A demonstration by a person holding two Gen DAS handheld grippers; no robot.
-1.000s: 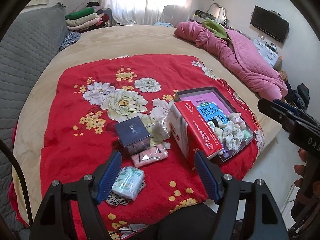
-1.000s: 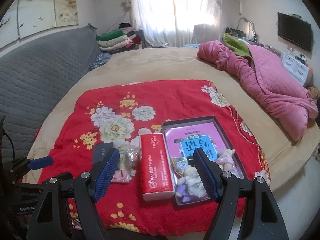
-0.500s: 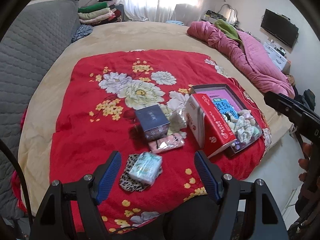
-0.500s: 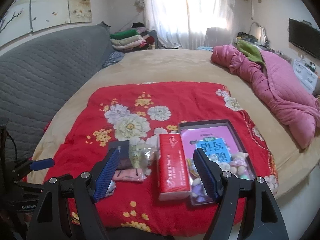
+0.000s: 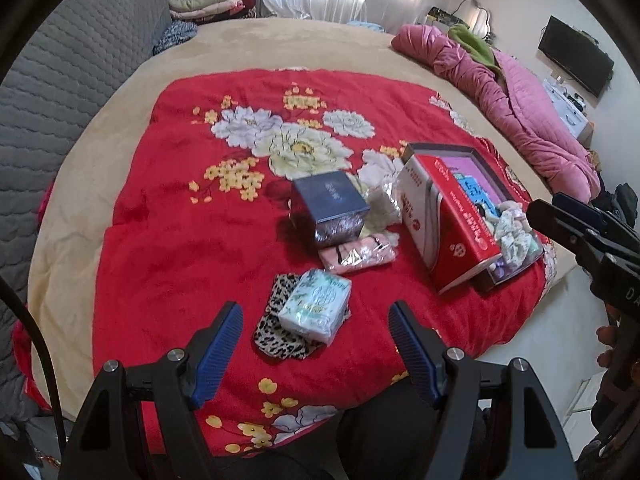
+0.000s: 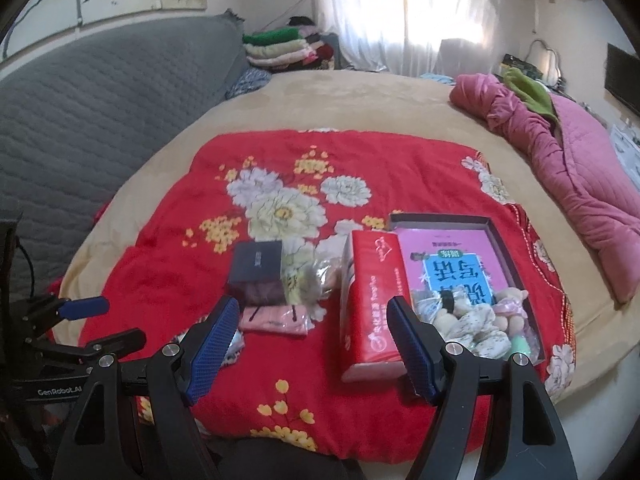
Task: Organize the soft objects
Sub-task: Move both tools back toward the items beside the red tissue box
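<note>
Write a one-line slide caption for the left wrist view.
Open left hand-held gripper above a pale green tissue pack lying on a leopard-print cloth, on the red floral blanket.

Bed: wide beige bed (image 6: 360,96)
Left: grey quilted headboard (image 6: 100,92)
Far: bright curtained window (image 6: 404,8)
Right: wall television (image 5: 576,62), pink quilt (image 6: 580,168)
Corner: folded clothes (image 6: 280,46)

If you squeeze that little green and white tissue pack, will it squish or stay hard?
The tissue pack would probably squish: its wrapper looks puffy and rounded, not boxy. It may also be a bit slippery, since the plastic shines. It lies half on a leopard-print cloth, so pushing it might drag that cloth along.
</note>
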